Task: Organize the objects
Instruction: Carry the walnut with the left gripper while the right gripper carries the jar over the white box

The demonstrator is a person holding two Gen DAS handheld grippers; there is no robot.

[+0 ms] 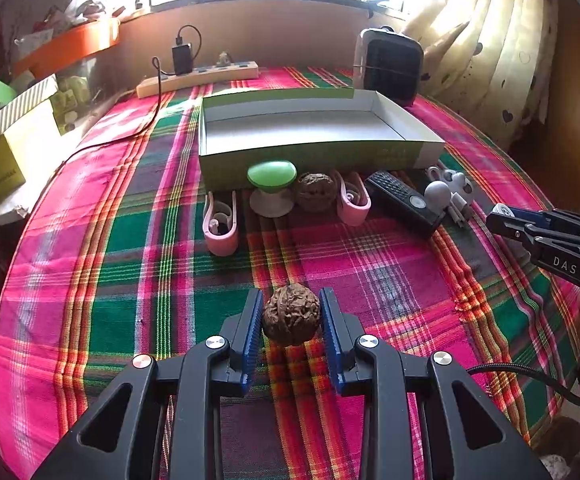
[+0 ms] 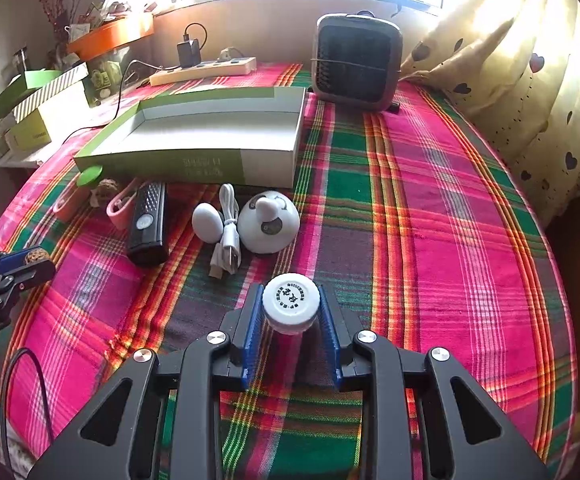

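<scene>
Grippers, two, hand-held, both tilted down toward a table under a plaid cloth (image 1: 130, 264).

Left gripper (image 1: 291, 316): blue pads clamped on a brown walnut (image 1: 291, 315), one pad on each flank, the walnut held above the cloth. In the right wrist view this gripper (image 2: 30, 262) enters at 9 o'clock with the walnut (image 2: 37, 256) just visible at its tip.

Right gripper (image 2: 291, 310): pads closed on a small bottle with a white cap (image 2: 291, 304), cap toward the camera, printed lettering too small to read. In the left wrist view it (image 1: 505, 216) enters at 3 o'clock, only the edge of the white cap showing.

Box, green-sided, open, white inside (image 1: 321, 152): at 12 o'clock from the left gripper, well apart from both.

Row along the box's near wall, left wrist view: pink clip (image 1: 221, 224), green-topped stand (image 1: 272, 190), second walnut (image 1: 315, 191), second pink clip (image 1: 354, 200), black remote (image 1: 405, 204), white round items (image 1: 447, 192).

Seen clearly only in the right wrist view: white egg-shaped piece (image 2: 206, 221), coiled white cable (image 2: 228, 236), white domed gadget (image 2: 269, 224), bunched together in the other view.

Back of table: power strip (image 1: 198, 76) with black charger, grey heater (image 1: 389, 64).
</scene>
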